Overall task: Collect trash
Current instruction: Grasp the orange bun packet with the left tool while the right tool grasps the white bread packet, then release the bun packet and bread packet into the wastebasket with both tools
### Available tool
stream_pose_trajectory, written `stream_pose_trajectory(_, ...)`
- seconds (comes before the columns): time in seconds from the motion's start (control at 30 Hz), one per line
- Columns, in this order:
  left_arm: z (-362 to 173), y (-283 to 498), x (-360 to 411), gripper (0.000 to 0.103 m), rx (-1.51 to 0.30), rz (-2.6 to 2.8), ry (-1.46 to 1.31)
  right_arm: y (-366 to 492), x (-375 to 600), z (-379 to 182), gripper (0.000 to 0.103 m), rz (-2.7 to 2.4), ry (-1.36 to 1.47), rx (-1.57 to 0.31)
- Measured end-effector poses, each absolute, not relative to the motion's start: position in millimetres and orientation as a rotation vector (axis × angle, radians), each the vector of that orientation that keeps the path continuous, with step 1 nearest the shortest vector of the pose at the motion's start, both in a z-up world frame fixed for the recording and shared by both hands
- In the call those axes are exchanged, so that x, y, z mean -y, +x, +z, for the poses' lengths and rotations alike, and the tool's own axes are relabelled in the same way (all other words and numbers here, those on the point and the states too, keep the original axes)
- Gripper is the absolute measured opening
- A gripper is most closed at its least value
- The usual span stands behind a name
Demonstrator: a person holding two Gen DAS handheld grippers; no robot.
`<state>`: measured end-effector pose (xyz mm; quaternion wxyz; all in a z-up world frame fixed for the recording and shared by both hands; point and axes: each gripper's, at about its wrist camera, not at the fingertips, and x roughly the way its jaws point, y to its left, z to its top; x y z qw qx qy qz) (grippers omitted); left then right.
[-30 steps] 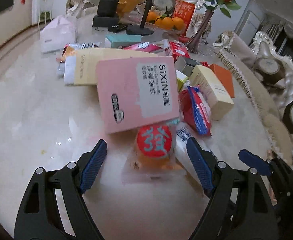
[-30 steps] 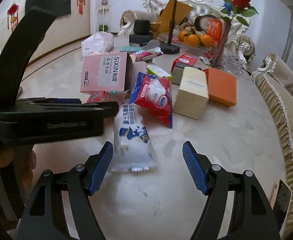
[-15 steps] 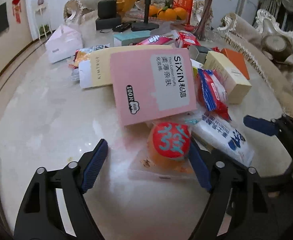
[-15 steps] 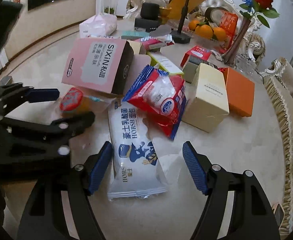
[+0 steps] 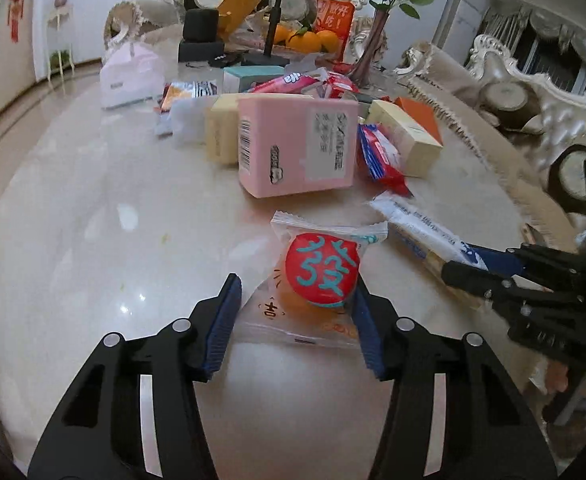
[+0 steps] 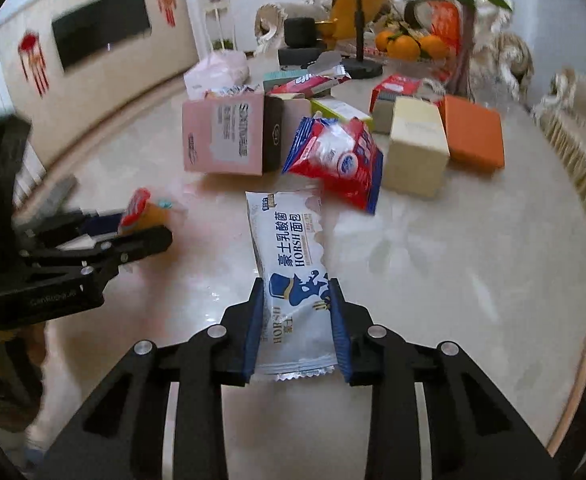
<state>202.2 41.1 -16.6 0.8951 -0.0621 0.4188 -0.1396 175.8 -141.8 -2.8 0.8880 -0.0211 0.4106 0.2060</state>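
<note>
1. While its jaws have just been closing, the left hand-held gripper (image 5: 295,322) at the lower centre of its view has a clear snack packet (image 5: 317,284) with a red round label between its blue pads; the right pad touches the packet, but a gap shows at the left pad, so it is not clamped.
2. Lower centre in the right wrist view, the right hand-held gripper (image 6: 297,330) has just been closing too, and now pinches the near end of a white and blue bread wrapper (image 6: 293,272), both pads pressed on it.
3. Both packets lie on the pale marble table (image 5: 93,240); the wrapper stretches away up the frame.
4. Just above the wrapper's far end sits a red and blue snack bag (image 6: 339,160), with a pink box (image 6: 225,136) to its left and a cream box (image 6: 415,148) to its right.
5. Touching the cream box on its right lies an orange box (image 6: 473,132).
6. Oranges (image 6: 413,46) sit at the upper right, beyond the clutter.
</note>
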Motion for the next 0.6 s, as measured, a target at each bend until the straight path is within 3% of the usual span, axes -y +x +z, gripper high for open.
stream_pose_trajectory(0.43,-5,96,-57,0.053,-0.816,-0.410,-0.171,64,185,15,0.028,0.480,0.289,-0.723)
stream_pose_trajectory(0.6,0,34,-52,0.053,-0.827,-0.464,-0.122,0,174,8,0.028,0.550,0.304,-0.761)
